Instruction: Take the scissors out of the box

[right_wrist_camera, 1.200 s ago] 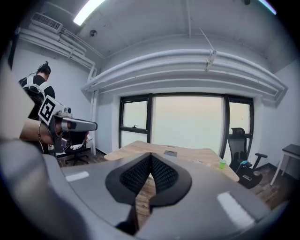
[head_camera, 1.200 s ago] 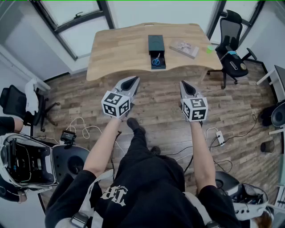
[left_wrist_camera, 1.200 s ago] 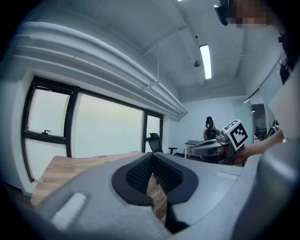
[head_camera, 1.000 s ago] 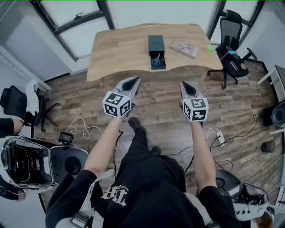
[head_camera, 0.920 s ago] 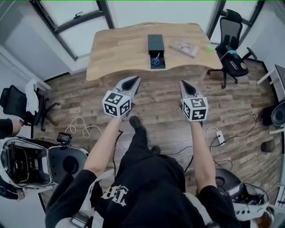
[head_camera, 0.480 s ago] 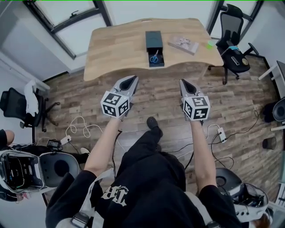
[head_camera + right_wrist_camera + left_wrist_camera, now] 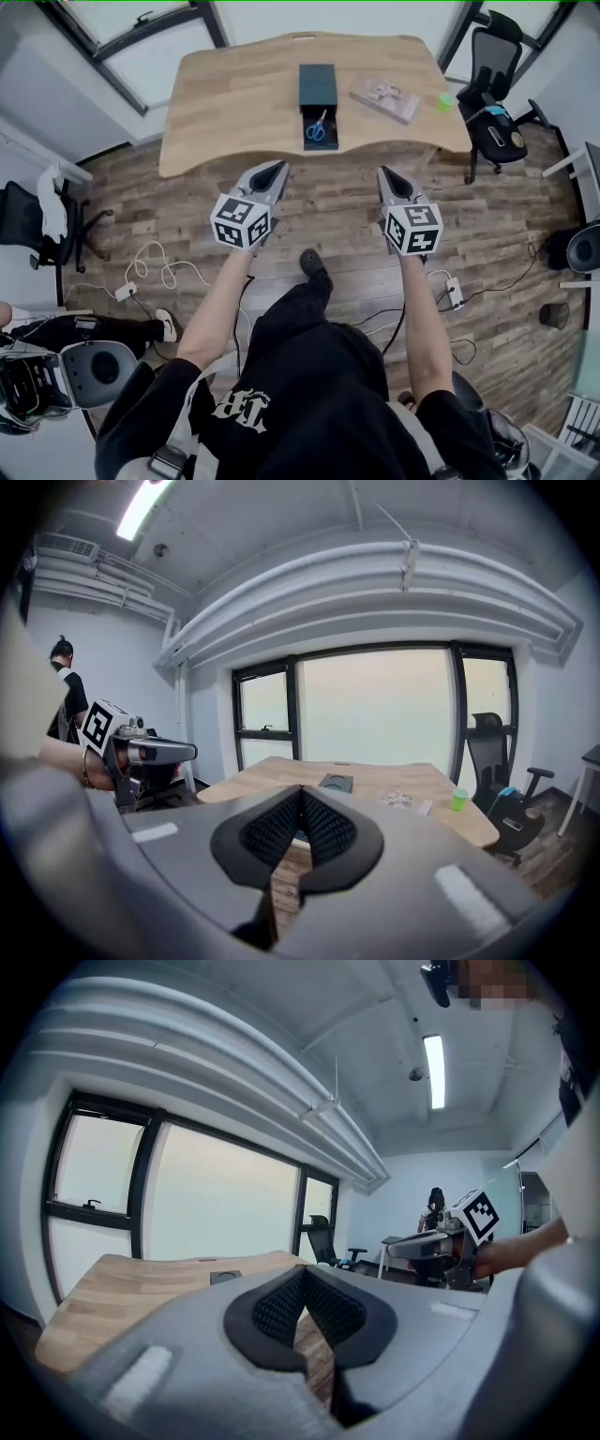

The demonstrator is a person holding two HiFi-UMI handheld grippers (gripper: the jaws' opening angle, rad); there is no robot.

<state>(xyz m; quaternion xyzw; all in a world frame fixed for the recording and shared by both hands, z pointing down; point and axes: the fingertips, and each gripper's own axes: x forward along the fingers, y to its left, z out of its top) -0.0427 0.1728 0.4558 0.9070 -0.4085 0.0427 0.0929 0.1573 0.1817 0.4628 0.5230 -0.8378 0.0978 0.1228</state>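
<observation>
Blue-handled scissors (image 7: 315, 128) lie in the pulled-out tray of a dark box (image 7: 317, 87) on the wooden table (image 7: 234, 103). From the right gripper view the box (image 7: 336, 783) shows as a flat dark shape on the table top. Both grippers hover over the floor, short of the table's near edge. My left gripper (image 7: 272, 172) is shut and holds nothing. My right gripper (image 7: 389, 176) is shut too, and holds nothing. In each gripper view the padded tips (image 7: 302, 1274) (image 7: 302, 794) meet.
A flat packet (image 7: 384, 97) and a small green cup (image 7: 446, 101) sit on the table's right part. A black office chair (image 7: 492, 80) stands right of the table, another chair (image 7: 37, 220) at the left. Cables (image 7: 155, 277) and a power strip (image 7: 452, 292) lie on the wood floor.
The person has stepped toward the table, so table and box appear nearer and lower in the head view. Both grippers kept their pose, shut and side by side.
</observation>
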